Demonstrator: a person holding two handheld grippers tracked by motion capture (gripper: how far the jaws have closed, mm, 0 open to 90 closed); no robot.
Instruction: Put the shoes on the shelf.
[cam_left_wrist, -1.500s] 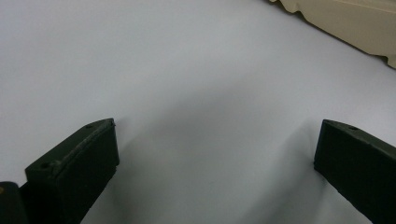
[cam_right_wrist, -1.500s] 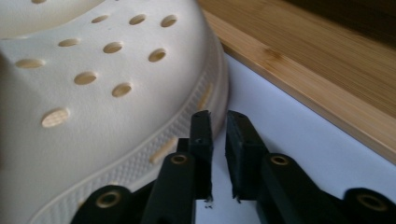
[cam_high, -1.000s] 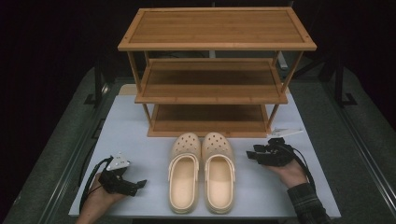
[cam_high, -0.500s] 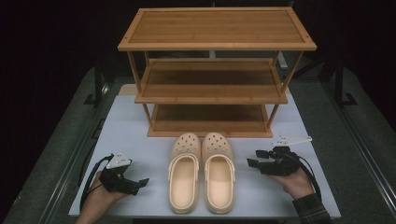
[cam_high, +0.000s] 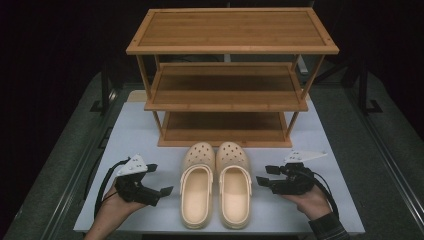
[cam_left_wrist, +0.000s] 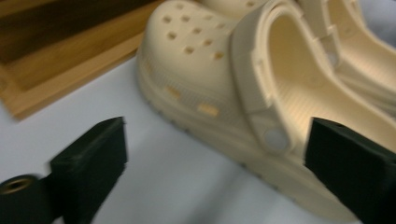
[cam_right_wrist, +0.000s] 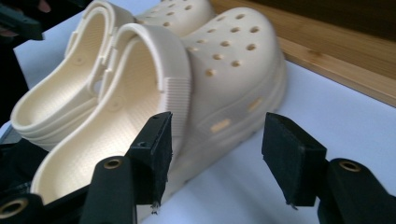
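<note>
Two cream clogs, the left clog (cam_high: 196, 187) and the right clog (cam_high: 235, 186), stand side by side near the front edge of the white tabletop (cam_high: 140, 135), toes toward the bamboo rack (cam_high: 227, 75) behind them. All three shelves of the rack are bare, so by judgement no shoe is stowed and both lifts remain. The left gripper (cam_high: 161, 180) lies level at the front left, aimed at the left clog, its jaws wide apart, having just narrowed slightly, and holding nothing. The right gripper (cam_high: 264, 176) lies level at the front right, its jaws partly apart, having just been opening, beside the right clog's outer wall (cam_right_wrist: 224, 121) without pressing it.
</note>
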